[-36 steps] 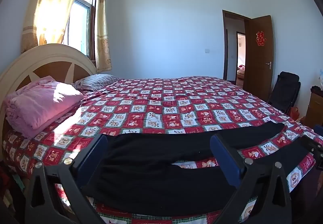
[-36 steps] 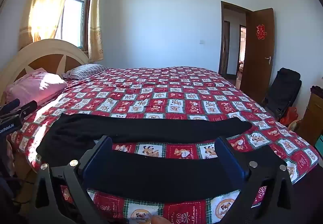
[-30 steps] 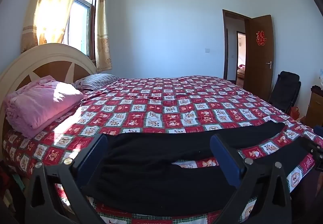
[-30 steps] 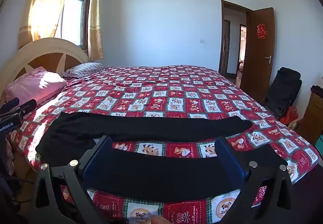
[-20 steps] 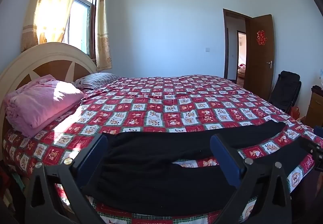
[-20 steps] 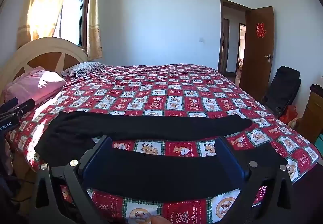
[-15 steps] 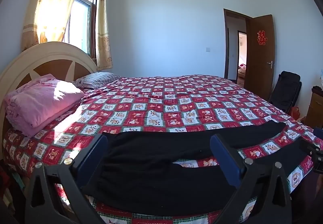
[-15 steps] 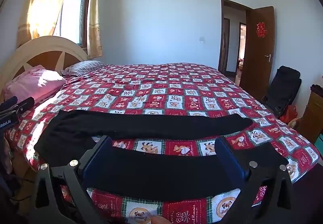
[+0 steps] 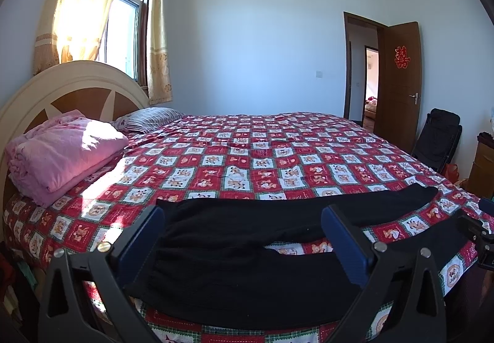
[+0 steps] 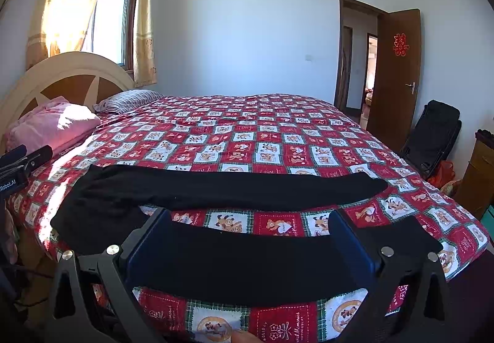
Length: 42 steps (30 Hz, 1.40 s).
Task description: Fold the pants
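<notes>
Black pants (image 9: 234,253) lie spread flat along the near edge of the bed, waist to the left, both legs running right with a strip of quilt showing between them. In the right wrist view the same pants (image 10: 234,188) show both legs, the near one under the fingers. My left gripper (image 9: 244,241) hovers open over the waist and upper legs, holding nothing. My right gripper (image 10: 247,241) hovers open above the near leg, also with nothing in it. Each gripper's tip shows at the edge of the other's view.
A red-and-white checked quilt (image 9: 262,154) covers the bed. A folded pink blanket (image 9: 61,154) and a striped pillow (image 9: 148,122) sit by the headboard (image 9: 71,80). A black chair (image 9: 438,136), a wooden cabinet (image 9: 484,167) and an open door (image 9: 401,80) stand to the right.
Both views drift slightly: the bed and pants sit a little lower and nearer in the frames. The pants have not moved and both grippers stay open.
</notes>
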Motion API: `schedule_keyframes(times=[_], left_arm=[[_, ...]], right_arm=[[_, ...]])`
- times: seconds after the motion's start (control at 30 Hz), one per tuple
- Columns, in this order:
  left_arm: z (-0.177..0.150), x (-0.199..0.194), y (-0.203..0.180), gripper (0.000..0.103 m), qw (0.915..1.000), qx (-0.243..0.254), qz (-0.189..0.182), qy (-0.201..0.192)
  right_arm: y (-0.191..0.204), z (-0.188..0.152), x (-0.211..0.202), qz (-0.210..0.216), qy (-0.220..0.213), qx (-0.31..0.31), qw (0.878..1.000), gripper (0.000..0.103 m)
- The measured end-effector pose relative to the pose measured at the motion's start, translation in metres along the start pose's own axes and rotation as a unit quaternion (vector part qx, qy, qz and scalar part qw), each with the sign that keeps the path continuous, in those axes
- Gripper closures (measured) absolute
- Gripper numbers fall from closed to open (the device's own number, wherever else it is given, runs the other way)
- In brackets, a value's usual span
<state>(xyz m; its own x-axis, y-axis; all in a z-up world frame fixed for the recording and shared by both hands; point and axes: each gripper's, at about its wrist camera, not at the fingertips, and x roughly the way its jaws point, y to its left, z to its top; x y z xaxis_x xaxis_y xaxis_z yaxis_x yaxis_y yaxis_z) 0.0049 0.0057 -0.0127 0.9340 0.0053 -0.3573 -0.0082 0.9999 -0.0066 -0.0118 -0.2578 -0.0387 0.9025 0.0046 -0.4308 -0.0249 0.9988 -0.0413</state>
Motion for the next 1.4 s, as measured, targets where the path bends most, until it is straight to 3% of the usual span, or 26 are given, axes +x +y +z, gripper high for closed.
schedule_keyframes(times=[1.4], left_arm=[[-0.0011,0.0007,-0.0006,0.000,1.0000,-0.002,-0.001,0.003]], right_arm=[[0.0008,-0.0046,0.0057,0.000,0.007,-0.003,1.000,0.001]])
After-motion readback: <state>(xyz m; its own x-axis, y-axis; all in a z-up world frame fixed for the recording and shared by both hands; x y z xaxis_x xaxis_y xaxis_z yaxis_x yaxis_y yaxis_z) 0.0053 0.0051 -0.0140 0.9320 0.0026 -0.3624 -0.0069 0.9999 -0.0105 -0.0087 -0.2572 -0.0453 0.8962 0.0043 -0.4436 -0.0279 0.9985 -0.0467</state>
